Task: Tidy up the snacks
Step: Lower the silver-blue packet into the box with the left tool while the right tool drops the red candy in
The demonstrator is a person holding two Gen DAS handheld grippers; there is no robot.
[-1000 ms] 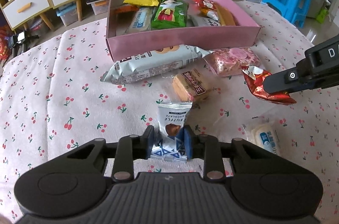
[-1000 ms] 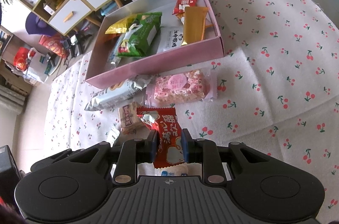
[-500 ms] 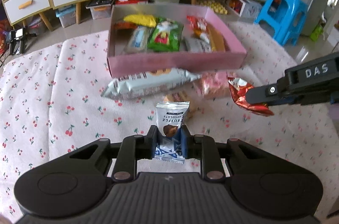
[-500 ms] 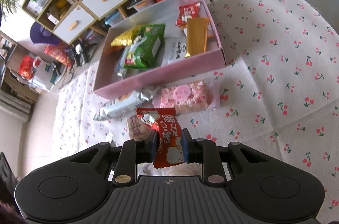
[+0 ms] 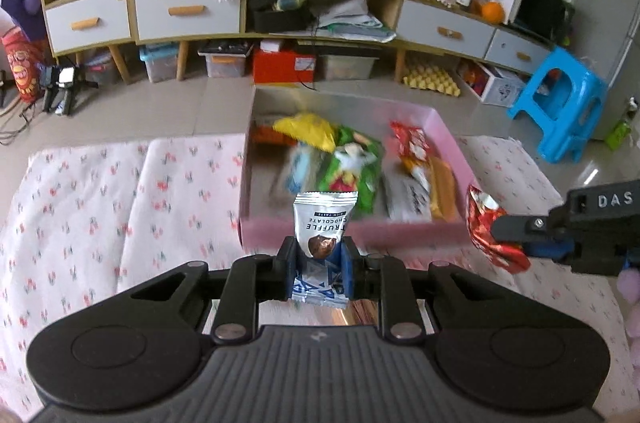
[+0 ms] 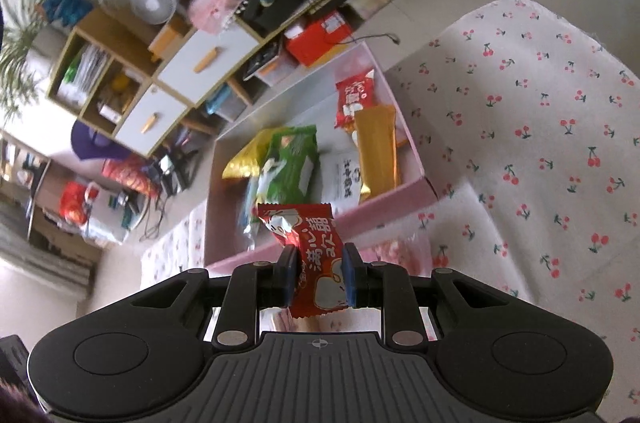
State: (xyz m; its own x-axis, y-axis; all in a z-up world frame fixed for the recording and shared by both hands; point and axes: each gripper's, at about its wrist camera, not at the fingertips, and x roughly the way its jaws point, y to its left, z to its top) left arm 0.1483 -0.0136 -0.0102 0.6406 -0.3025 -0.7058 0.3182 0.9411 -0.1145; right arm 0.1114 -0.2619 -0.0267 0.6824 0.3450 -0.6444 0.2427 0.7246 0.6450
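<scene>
My left gripper (image 5: 319,265) is shut on a white and blue truffle chocolate packet (image 5: 323,227), held in the air just in front of the pink box (image 5: 400,229). My right gripper (image 6: 319,275) is shut on a red candy packet (image 6: 316,243), held above the box's near wall (image 6: 384,211); it also shows in the left wrist view (image 5: 490,227), at the box's right corner. The box holds several snacks: a green bag (image 5: 352,171), a yellow bag (image 5: 310,131), a red packet (image 5: 412,143), an orange bar (image 6: 376,151).
The box sits on a cherry-print cloth (image 6: 540,143). A pink snack packet (image 6: 400,251) lies on the cloth in front of the box. Beyond the table stand drawer cabinets (image 5: 176,11), storage bins (image 5: 224,63) and a blue stool (image 5: 560,111).
Both grippers have lifted their packets off the cloth and moved forward towards the pink box. The loose snacks on the cloth have dropped out of the left wrist view.
</scene>
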